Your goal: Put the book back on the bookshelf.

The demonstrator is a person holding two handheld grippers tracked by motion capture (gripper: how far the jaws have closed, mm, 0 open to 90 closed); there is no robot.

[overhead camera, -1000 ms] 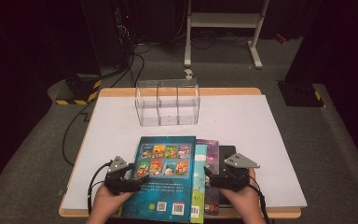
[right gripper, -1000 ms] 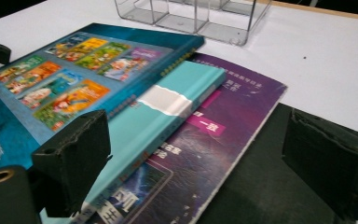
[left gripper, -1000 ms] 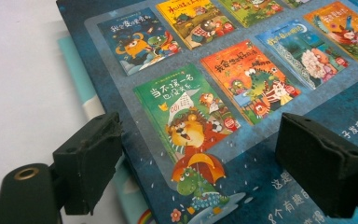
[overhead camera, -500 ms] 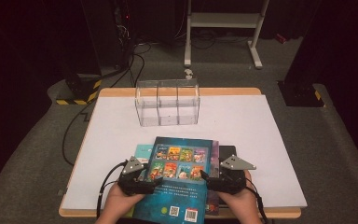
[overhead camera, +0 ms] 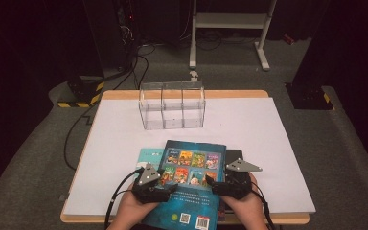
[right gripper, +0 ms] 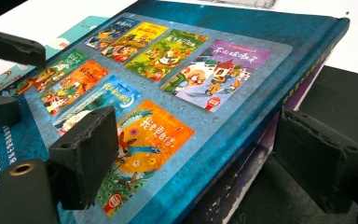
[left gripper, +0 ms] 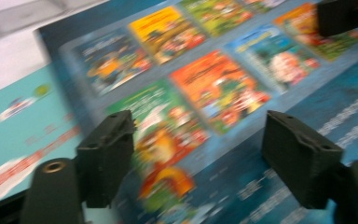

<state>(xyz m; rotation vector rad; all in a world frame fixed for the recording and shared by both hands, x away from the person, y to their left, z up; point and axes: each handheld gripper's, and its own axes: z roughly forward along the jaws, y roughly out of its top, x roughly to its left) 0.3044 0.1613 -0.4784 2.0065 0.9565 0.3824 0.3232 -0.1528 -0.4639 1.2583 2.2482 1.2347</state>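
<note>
- The blue picture book [overhead camera: 191, 184] lies back cover up on a small stack at the table's near edge, over a teal book [overhead camera: 148, 155] and a dark book [overhead camera: 234, 155].
- The left gripper [overhead camera: 165, 189] has just been closing a little; its jaws stand wide over the cover, gripping nothing.
- The right gripper [right gripper: 191, 154] straddles the book's spine edge, jaws wide, pads apart from it.
- Step, as I judge: grasping the top book. Next, pinch both edges, then lift toward the clear acrylic organizer [overhead camera: 172, 105].
</note>
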